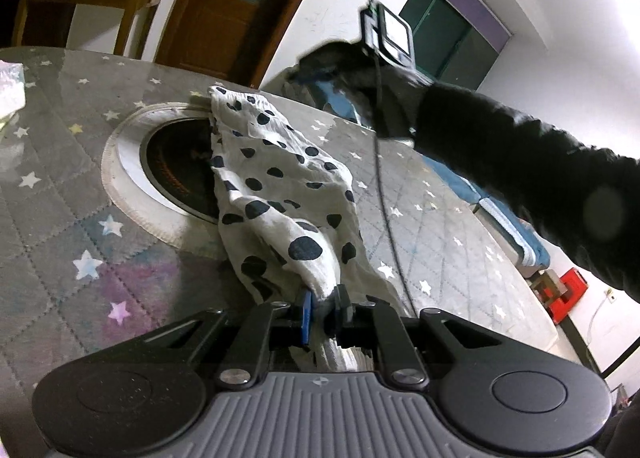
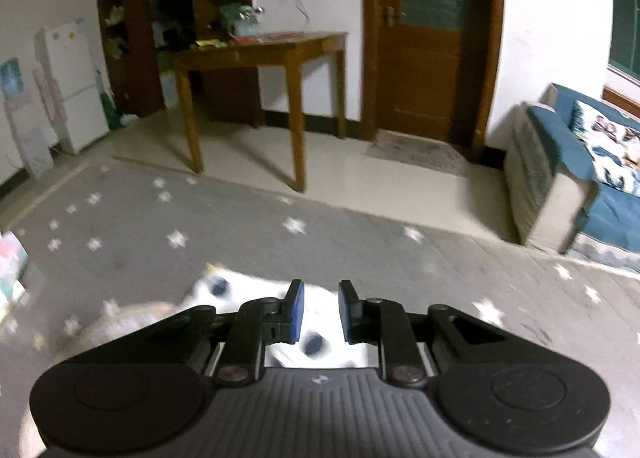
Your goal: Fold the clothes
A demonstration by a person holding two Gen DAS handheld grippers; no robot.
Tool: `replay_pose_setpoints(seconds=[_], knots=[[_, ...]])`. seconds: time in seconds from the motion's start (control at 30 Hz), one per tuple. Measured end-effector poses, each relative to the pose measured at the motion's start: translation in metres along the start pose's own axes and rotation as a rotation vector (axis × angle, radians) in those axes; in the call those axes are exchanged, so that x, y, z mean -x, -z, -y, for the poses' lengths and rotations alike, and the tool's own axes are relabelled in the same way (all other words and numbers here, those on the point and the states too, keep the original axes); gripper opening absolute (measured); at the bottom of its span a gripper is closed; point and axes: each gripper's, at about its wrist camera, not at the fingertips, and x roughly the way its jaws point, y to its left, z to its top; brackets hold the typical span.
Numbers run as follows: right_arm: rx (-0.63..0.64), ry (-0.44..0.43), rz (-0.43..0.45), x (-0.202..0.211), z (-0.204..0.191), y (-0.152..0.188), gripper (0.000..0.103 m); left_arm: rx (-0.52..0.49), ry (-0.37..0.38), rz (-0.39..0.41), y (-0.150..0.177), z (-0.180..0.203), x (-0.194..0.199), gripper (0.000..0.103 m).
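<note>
A white garment with dark polka dots (image 1: 276, 193) lies stretched across the grey star-patterned table cover (image 1: 60, 217), partly over a round dark burner. My left gripper (image 1: 323, 308) is shut on the near end of the garment and pulls it taut. My right gripper (image 2: 320, 312) is open and empty, held above the garment (image 2: 316, 342), which shows blurred under its fingers. In the left wrist view the right hand unit (image 1: 388, 37) and a black sleeve hover over the far end of the cloth.
A round burner (image 1: 176, 169) with a white rim is set in the table. A white bag (image 1: 10, 85) lies at the far left. A wooden side table (image 2: 260, 53), a brown door (image 2: 428, 37), a fridge (image 2: 70, 85) and a blue sofa (image 2: 580, 165) stand around the room.
</note>
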Motion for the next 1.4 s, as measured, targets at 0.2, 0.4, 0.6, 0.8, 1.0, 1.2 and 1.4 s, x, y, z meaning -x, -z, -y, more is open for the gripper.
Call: replay_pose_setpoints(seconds=[0.2, 0.4, 0.6, 0.8, 1.0, 1.2, 1.4], knots=[[-0.023, -0.010, -0.051, -0.011, 0.017, 0.028, 0.018, -0.025, -0.046, 0.019, -0.006, 0.006, 0.011, 0.013], [-0.012, -0.067, -0.060, -0.032, 0.009, 0.034, 0.018, -0.045, -0.085, 0.070, -0.021, 0.012, 0.019, 0.013], [-0.016, -0.089, -0.067, -0.051, 0.002, 0.043, 0.017, -0.043, -0.081, 0.037, -0.031, 0.013, -0.007, 0.013], [-0.001, -0.061, -0.022, -0.046, 0.004, 0.046, 0.001, -0.064, -0.036, -0.015, -0.034, 0.020, -0.039, 0.013], [-0.007, -0.002, 0.073, -0.024, 0.018, 0.040, 0.001, -0.087, 0.010, -0.052, -0.030, 0.028, -0.056, 0.013], [0.041, -0.059, 0.016, -0.036, 0.005, 0.039, 0.006, -0.088, 0.026, -0.088, -0.024, 0.032, -0.064, 0.013], [0.127, -0.103, 0.004, -0.040, -0.021, 0.034, 0.016, -0.074, 0.037, -0.113, -0.019, 0.028, -0.068, 0.013]])
